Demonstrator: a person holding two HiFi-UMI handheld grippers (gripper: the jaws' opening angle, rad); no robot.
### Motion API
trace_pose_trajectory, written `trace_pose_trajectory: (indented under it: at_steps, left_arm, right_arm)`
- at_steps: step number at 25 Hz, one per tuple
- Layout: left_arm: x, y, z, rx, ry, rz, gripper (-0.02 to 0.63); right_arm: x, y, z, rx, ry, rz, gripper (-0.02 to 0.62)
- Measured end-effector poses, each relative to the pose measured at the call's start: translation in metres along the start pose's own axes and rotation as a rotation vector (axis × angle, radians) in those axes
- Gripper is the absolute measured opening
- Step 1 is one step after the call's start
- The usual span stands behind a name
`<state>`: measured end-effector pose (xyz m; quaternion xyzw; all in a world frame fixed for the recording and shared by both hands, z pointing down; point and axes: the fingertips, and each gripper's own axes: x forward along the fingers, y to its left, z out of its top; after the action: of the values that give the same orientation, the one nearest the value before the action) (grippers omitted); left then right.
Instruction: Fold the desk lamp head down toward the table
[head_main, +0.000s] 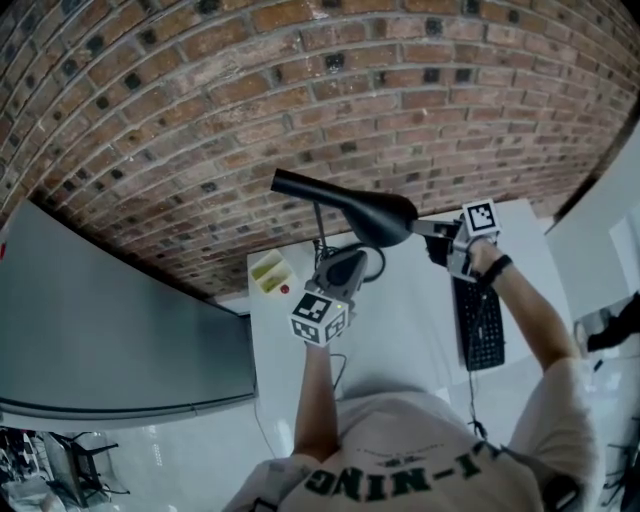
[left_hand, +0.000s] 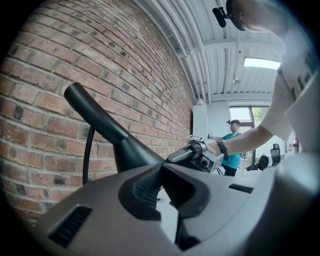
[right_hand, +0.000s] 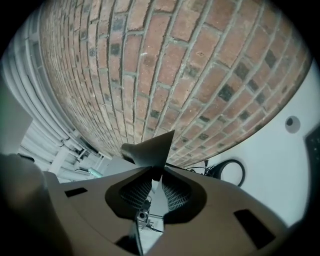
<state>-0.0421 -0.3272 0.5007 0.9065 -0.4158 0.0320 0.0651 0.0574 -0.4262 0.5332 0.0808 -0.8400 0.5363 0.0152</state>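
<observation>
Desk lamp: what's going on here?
A person works a gripper in each hand. The right gripper is clamped on one end of the black lamp head, which is raised above the white table, not yet folded down. The left gripper sits low by the lamp's stem, jaws apart, holding nothing.

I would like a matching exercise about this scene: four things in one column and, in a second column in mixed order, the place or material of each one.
Column A
1. lamp head
2. keyboard
3. yellow item
4. wall

Column B
a. red brick
b. lying on the left part of the table, near the wall
c. gripped by the right gripper
d. lying on the right part of the table

Pairs: 1-c, 2-d, 3-b, 4-a
</observation>
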Motion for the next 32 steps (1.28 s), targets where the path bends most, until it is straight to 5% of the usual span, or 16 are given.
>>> trace_pose_trajectory:
  at_steps: [20,32]
  left_arm:
    - [-0.001,0.011,-0.01,-0.009,0.016,0.008,0.0]
    - [-0.011,0.026,-0.021,-0.036,0.027,0.035,0.0]
  right_arm:
    - [0.032,-0.035,-0.021,0.096,-0.004,0.081,0.066]
    - [0.052,-0.065,-0.038,0.192,-0.028,0.025,0.066]
